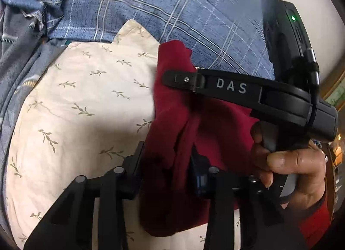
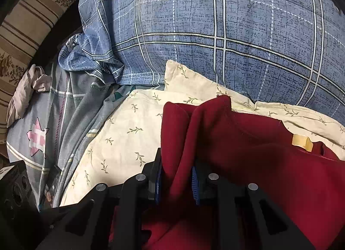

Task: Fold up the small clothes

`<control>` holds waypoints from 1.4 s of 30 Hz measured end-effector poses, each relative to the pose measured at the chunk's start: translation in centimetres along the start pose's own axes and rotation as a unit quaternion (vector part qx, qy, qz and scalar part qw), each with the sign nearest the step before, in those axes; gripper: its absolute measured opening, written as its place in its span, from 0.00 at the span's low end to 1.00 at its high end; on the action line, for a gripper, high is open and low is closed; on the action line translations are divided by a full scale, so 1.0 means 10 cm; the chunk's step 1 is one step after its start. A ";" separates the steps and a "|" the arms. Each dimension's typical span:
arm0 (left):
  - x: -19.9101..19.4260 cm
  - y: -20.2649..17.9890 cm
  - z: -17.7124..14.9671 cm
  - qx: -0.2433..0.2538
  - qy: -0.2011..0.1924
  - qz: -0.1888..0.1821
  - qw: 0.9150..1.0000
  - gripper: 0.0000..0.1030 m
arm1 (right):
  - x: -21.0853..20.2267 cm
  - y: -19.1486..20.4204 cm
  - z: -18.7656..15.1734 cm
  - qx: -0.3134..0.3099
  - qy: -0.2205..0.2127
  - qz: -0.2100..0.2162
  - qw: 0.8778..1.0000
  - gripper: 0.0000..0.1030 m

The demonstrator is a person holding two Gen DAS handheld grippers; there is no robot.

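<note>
A dark red garment [image 1: 172, 120] hangs bunched over a cream pillow with a leaf print [image 1: 86, 98]. My left gripper [image 1: 166, 168] is shut on a fold of the red garment. In the left wrist view the right gripper [image 1: 172, 79] reaches in from the right, held by a hand [image 1: 291, 170], its finger laid against the red cloth. In the right wrist view my right gripper [image 2: 175, 183] is shut on an edge of the red garment [image 2: 248, 152]. A yellowish label [image 2: 301, 142] shows at the garment's neck. The cream pillow [image 2: 129, 137] lies under it.
A blue plaid pillow [image 2: 215, 34] lies behind the cream one, also in the left wrist view [image 1: 151, 1]. Grey patterned bedding with a pink star [image 2: 38, 137] lies to the left. A striped patterned wall or headboard [image 2: 25, 23] stands at far left.
</note>
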State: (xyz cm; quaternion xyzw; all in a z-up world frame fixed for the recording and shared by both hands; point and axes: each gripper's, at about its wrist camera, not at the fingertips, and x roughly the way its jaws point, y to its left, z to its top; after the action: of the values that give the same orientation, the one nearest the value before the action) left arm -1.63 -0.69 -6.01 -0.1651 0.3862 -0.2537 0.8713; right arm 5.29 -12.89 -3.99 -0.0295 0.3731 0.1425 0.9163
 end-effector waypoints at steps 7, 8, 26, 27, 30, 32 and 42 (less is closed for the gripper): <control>-0.19 -0.19 0.03 -0.010 -0.011 -0.037 0.999 0.23 | -0.38 -0.15 0.03 0.008 -0.029 0.018 0.999 0.16; -0.22 -0.29 0.03 -0.007 -0.014 -0.044 0.999 0.23 | -0.49 -0.17 0.02 0.005 -0.036 0.019 0.999 0.16; 0.51 -2.04 -0.33 0.131 0.085 -0.149 0.976 0.31 | -1.11 -2.10 -0.89 0.174 -0.046 -0.049 0.982 0.16; 0.38 -2.00 -0.33 0.144 0.074 -0.145 0.976 0.33 | -1.08 -2.16 -0.95 0.191 -0.048 -0.039 0.980 0.21; 0.01 -1.78 -0.36 0.177 0.033 -0.112 0.977 0.55 | -1.19 -2.32 -1.08 0.250 -0.087 0.015 0.964 0.38; -0.04 -1.63 -0.35 0.183 0.013 -0.085 0.979 0.59 | -1.25 -2.36 -1.13 0.276 -0.103 0.040 0.955 0.60; 0.40 -1.30 -0.48 0.180 0.033 -0.039 0.982 0.59 | -1.02 -1.87 -0.94 0.160 -0.069 -0.047 0.984 0.20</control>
State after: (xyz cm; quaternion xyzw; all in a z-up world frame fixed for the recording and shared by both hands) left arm -7.09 -14.02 -5.19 -0.0117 0.3564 -0.3583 0.8628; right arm -2.75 -34.75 -4.68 0.1101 0.3248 0.0398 0.9385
